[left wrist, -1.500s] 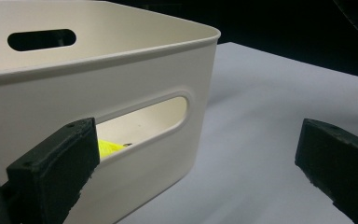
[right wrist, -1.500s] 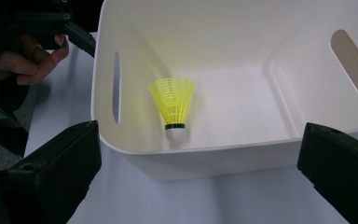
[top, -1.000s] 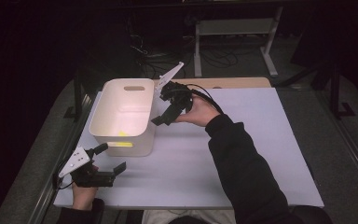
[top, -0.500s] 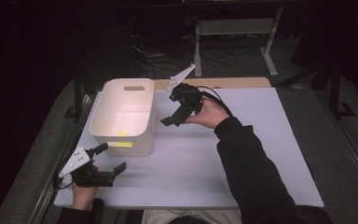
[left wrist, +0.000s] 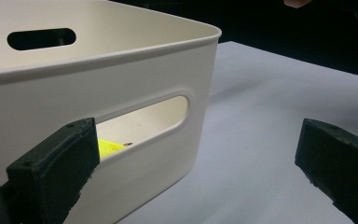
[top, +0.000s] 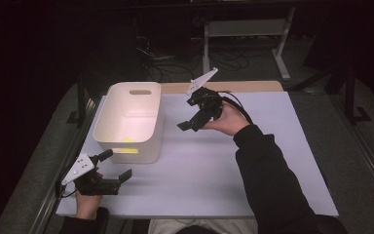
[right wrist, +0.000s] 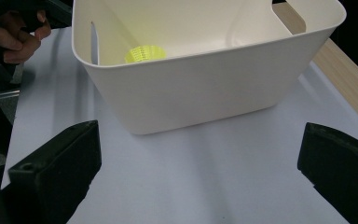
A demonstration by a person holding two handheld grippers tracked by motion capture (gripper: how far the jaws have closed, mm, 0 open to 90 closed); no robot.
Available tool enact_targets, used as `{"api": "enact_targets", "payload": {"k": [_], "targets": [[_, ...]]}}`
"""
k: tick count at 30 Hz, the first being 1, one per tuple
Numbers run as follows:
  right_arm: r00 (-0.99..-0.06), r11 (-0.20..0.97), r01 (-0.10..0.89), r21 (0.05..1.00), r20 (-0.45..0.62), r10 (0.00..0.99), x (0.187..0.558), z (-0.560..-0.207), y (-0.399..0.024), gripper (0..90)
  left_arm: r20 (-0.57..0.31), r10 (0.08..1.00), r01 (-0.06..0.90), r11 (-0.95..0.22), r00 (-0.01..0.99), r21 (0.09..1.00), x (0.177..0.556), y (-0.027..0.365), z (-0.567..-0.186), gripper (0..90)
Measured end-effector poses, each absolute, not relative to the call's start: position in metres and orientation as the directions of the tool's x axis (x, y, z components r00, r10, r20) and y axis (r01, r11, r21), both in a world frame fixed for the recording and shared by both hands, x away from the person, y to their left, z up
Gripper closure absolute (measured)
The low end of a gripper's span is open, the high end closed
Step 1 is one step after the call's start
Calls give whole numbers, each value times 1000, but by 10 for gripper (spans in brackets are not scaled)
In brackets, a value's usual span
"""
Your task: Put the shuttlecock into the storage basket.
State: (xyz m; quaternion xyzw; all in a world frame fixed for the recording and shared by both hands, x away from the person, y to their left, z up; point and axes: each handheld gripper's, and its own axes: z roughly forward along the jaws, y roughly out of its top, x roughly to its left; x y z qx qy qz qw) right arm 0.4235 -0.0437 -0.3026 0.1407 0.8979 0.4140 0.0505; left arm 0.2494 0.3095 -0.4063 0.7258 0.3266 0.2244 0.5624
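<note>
A white bin (right wrist: 205, 93) spans the upper frame on a white table (right wrist: 205, 186). A yellow object (right wrist: 144, 53) lies inside at its upper left. Two black jaws stand wide apart at the bottom corners. A hand (right wrist: 14, 39) shows at upper left.

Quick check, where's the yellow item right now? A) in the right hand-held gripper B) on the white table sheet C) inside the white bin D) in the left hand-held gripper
C: the yellow item lies on the floor of the white bin, and both hand-held grippers are open and empty.
</note>
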Motion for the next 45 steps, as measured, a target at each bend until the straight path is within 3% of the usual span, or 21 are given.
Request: {"api": "enact_targets", "payload": {"k": [45], "targets": [[-897,502,314,806,80,434,408,-328,-137,0,-42,733,224,-153,679,962,250,309,-407,0]]}}
